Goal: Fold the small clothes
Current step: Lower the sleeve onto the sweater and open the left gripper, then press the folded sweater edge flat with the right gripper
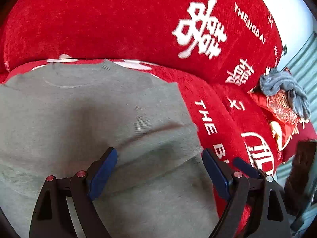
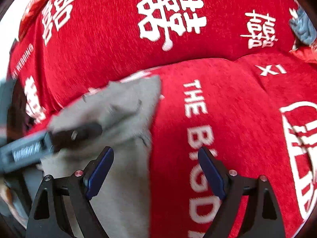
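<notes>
A grey garment [image 1: 83,123] lies spread on a red cover [image 1: 111,19] printed with white characters, its collar toward twelve o'clock in the left wrist view. The left gripper [image 1: 159,154] hovers over the cloth's right edge, jaws spread wide with nothing pinched between them, only fabric lying beneath. The right gripper [image 2: 155,155] also stands wide apart and holds nothing; its left finger is above the garment [image 2: 118,168], its right finger above the cover [image 2: 237,119]. At nine o'clock in the right wrist view the other tool shows, blurred. A blue-grey cloth [image 1: 285,89] sits bunched at three o'clock, well apart.
</notes>
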{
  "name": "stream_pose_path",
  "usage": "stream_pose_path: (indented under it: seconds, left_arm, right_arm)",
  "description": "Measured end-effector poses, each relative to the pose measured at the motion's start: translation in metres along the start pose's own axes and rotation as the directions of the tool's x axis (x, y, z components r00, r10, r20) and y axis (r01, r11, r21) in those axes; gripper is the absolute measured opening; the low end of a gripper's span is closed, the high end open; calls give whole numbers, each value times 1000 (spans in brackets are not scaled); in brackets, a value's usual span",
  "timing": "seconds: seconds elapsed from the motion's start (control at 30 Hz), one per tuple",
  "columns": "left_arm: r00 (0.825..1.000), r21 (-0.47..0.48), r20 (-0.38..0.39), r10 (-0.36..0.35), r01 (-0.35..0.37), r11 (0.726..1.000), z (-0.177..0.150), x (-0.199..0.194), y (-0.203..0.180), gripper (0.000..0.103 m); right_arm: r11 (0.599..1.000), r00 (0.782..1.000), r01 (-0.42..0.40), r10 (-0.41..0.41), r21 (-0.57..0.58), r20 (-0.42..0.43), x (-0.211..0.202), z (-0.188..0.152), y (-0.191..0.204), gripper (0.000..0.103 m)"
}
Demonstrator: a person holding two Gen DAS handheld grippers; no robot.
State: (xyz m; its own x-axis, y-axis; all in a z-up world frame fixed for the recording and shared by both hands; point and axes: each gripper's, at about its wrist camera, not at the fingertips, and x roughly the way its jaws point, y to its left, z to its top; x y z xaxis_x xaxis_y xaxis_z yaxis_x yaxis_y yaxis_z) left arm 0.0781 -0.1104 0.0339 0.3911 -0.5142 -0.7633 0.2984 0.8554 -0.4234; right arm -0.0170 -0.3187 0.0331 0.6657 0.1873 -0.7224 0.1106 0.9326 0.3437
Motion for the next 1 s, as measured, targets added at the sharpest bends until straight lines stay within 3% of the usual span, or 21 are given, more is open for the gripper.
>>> stream_pose_path:
  seconds: [0.13, 0.27, 0.5, 0.6, 0.67, 0.7, 0.77, 0.87, 0.93, 1.0]
  left_arm:
    - [999, -54, -4, 49, -49, 997, 0, -6, 28, 89]
    - [997, -81, -5, 81, -81, 993, -7, -8, 47, 89]
    - [983, 46, 31, 183, -184, 982, -24, 0, 36, 89]
    - [971, 93, 44, 234, -237, 967, -27, 4, 29, 89]
    - [971, 96, 43, 234, -237, 967, -26, 3, 29, 89]
    - [973, 91, 41, 227, -229, 969, -25, 2, 30, 89]
    - [975, 71, 45, 219, -222, 972, -22, -3, 33, 89]
    - [967, 47, 76, 245, -248, 968, -17, -11, 40, 89]
    - [965, 40, 53, 258, -261, 965, -16, -6, 45, 89]
    - [960, 50, 45, 278, -280, 959, -18, -2, 48, 89]
  right_arm:
    - [983, 983, -179, 180, 37, -33, 14, 24, 12, 87]
    - [952, 951, -277, 291, 129, -104, 44, 43, 13, 78]
    - [920, 921, -293, 345, 262, -181, 78, 47, 7, 69]
    - [922, 919, -286, 341, 259, -199, 89, 48, 15, 55]
    - [924, 903, -307, 358, 226, -237, 94, 51, 21, 23]
    - [938, 905, -296, 336, 181, -262, 98, 51, 30, 11]
    - [975, 941, -214, 222, 59, -255, 95, 53, 47, 8]
    - [983, 977, -175, 167, -52, -135, 75, 58, 60, 8]
    - [986, 983, -149, 139, -79, -120, 76, 57, 61, 8]
    - [987, 982, -122, 105, -101, -156, 90, 52, 60, 8]
